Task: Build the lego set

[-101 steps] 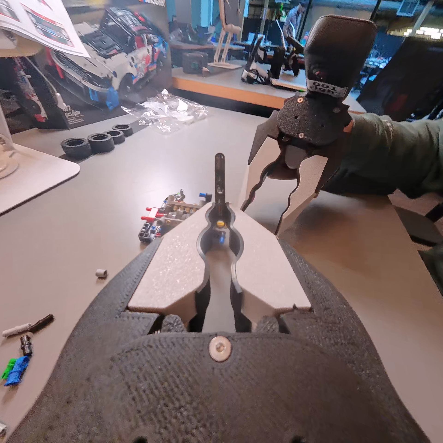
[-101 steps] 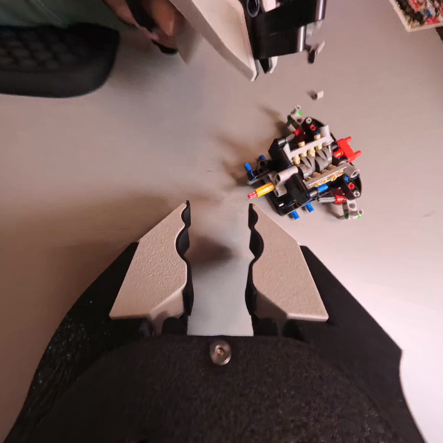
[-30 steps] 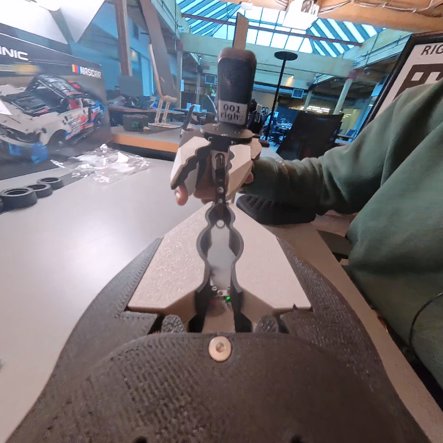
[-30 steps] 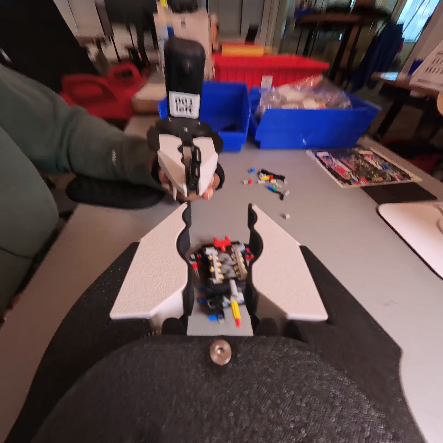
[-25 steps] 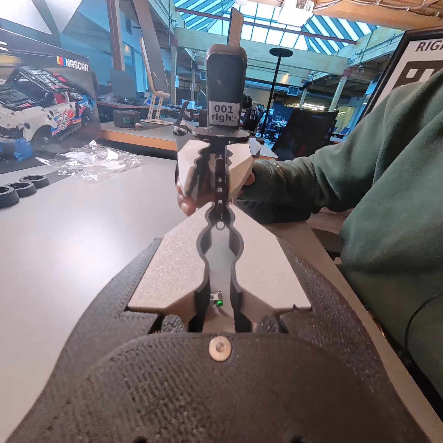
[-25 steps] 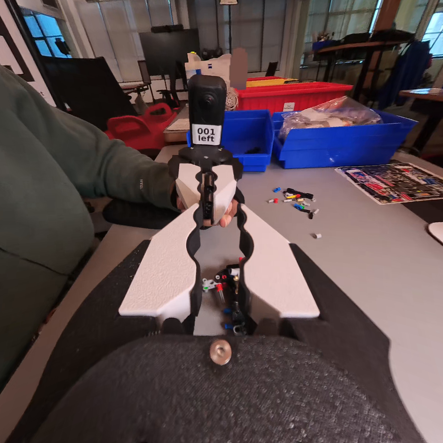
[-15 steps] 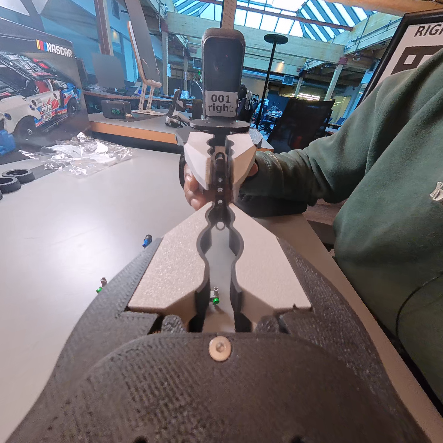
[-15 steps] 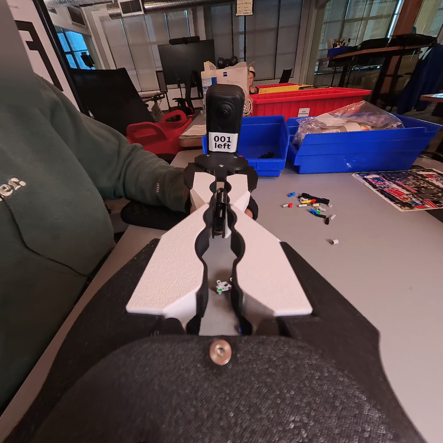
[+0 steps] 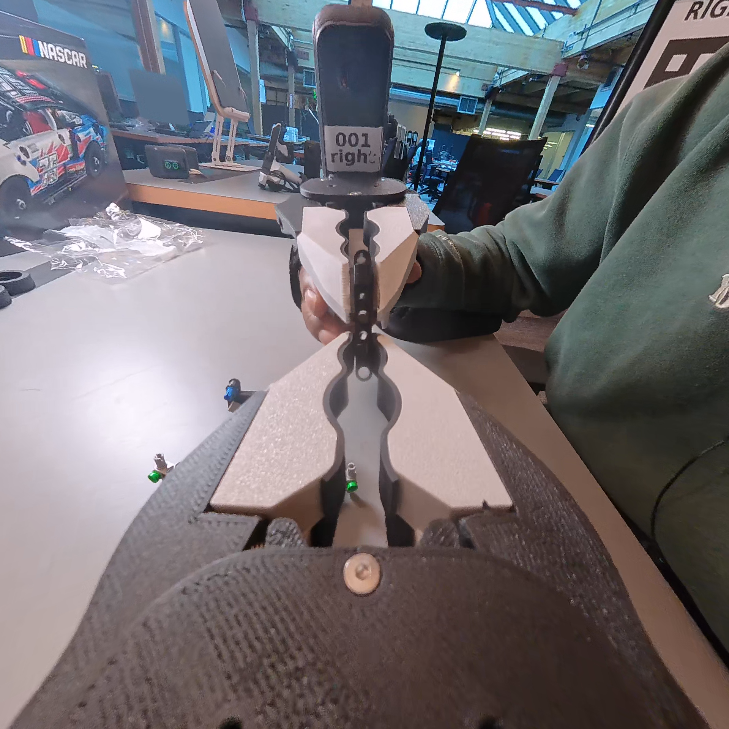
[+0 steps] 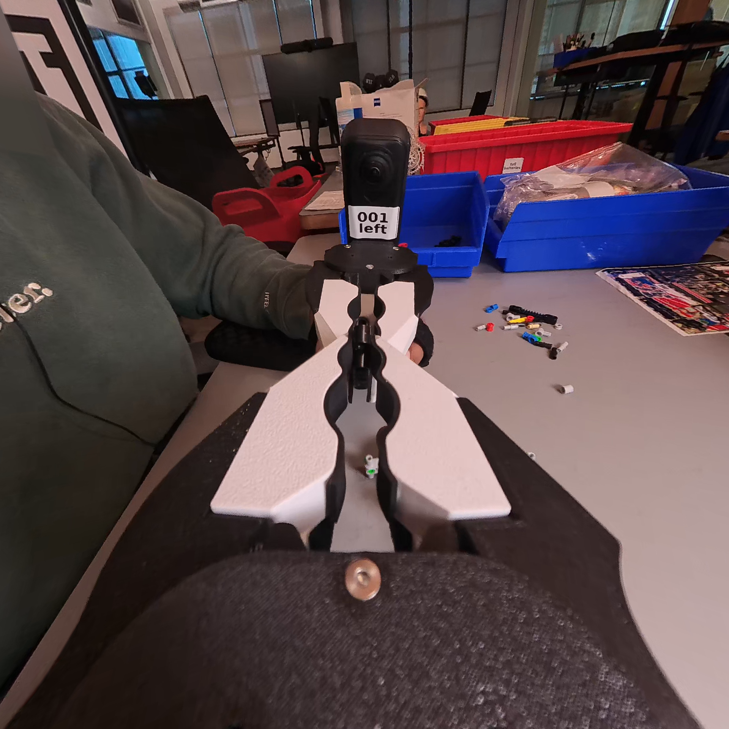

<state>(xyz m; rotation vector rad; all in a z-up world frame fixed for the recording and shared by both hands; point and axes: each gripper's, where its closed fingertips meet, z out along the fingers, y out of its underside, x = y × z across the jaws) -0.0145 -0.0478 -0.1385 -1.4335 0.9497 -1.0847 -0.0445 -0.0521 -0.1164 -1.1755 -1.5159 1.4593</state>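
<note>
Two grippers meet tip to tip above a grey table (image 9: 118,355), left gripper (image 9: 362,355) and right gripper (image 10: 361,355) both clenched on one black beam (image 9: 361,315) between them.

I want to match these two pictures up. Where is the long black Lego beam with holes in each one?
Left wrist view: black beam dead centre, just above mid-height.
Right wrist view: black beam centre, at mid-height.
Shared landmark: the green-tipped grey peg on the table directly below it.
</note>
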